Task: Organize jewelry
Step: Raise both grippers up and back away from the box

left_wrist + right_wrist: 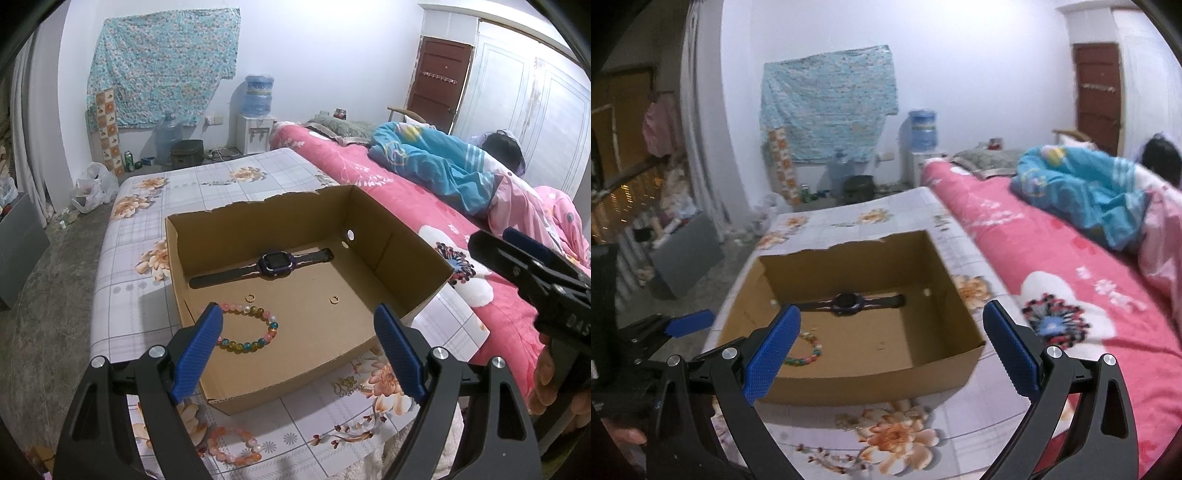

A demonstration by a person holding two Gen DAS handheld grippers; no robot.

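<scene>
Both grippers, left gripper (299,347) and right gripper (892,345), gape wide, empty, over the torn-rimmed cardboard box (399,266) holding a rubbery smartwatch (275,263) and glassy beaded bracelet (255,332).

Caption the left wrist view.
Open left gripper above cardboard box holding watch, beaded bracelet; pink bracelet outside.

Open brown cardboard box (388,254) with a torn rear rim, holding: a dark smartwatch (271,263) laid flat along the back wall, strap extended; two small gold hoop earrings (251,297) lying apart mid-floor; a multicoloured beaded bracelet (255,332) front-left. A pink-and-orange beaded bracelet (232,445) lies outside, before the box.
</scene>
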